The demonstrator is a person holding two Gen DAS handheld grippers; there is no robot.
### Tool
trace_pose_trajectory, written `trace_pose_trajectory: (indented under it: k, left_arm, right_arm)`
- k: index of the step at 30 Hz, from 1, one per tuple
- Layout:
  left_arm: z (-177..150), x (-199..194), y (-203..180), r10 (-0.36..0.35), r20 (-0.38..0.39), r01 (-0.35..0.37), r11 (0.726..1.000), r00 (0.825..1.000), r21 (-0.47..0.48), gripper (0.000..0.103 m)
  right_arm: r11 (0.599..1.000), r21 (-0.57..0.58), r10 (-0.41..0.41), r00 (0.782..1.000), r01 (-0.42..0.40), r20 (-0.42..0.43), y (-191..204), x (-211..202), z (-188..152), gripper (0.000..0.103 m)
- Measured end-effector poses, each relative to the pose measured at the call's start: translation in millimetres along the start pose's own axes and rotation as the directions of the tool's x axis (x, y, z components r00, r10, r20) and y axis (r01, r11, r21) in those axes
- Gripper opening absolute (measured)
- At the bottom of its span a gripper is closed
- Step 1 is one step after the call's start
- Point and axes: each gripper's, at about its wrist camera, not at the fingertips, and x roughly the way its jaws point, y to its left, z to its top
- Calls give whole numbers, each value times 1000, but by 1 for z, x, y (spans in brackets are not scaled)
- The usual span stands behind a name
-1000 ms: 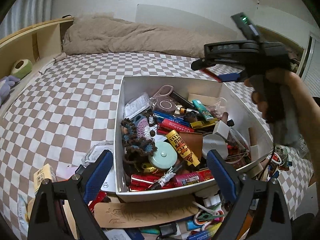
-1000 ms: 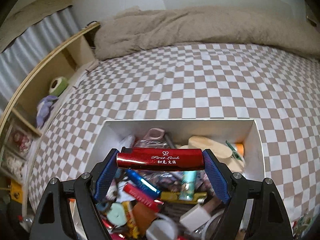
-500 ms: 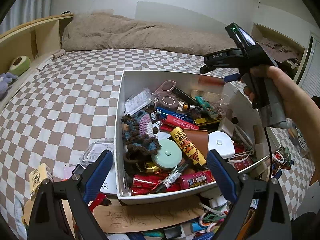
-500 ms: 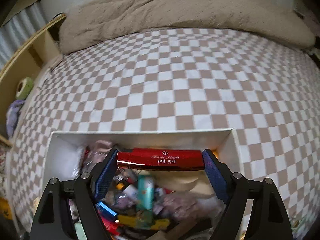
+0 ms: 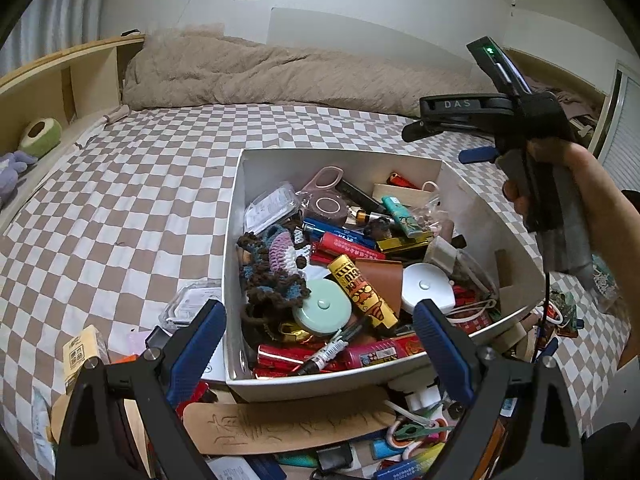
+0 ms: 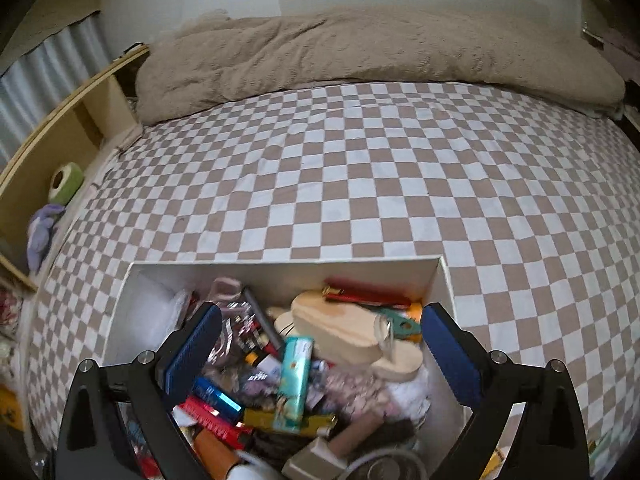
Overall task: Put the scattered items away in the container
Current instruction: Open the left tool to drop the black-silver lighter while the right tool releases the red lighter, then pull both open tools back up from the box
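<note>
checkered bed (image 5: 120, 208), beige duvet (image 5: 256, 76), white wall, maybe curtain left.

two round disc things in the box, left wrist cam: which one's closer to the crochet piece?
The mint-green disc. It lies right against the brown-and-blue crochet piece, while the white disc sits across the yellow tube, toward the box's right wall.

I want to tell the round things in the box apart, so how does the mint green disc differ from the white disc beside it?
The mint green disc lies near the crocheted piece, left of the yellow tube; the white disc lies right of that tube. The green one looks flatter, while the white one is puffier and tilted. Both are round with a central button and sit inside the white box.
</note>
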Motion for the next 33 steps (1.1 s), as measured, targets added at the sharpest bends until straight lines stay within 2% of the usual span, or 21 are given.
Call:
trace_pose_trajectory:
  k: [6, 16, 25, 33]
  left_arm:
    - [-1, -7, -4, 0, 5, 0, 1000, 1000, 1, 95]
    - [-3, -23, -8, 12, 22, -12, 1000, 1000, 3, 95]
    - [-2, -45, -16, 23, 56, -24, 1000, 998, 20, 95]
    - [-5, -61, -22, 37, 80, -39, 999, 996, 27, 95]
  right_arm:
    - [999, -21, 50, 999, -50, 16, 14, -11, -9, 100]
    - [994, -88, 78, 989, -67, 126, 20, -59, -44, 103]
    - [995, -97, 36, 975, -15, 219, 4, -94, -81, 103]
    - [993, -117, 11, 964, 21, 265, -1, -119, -118, 103]
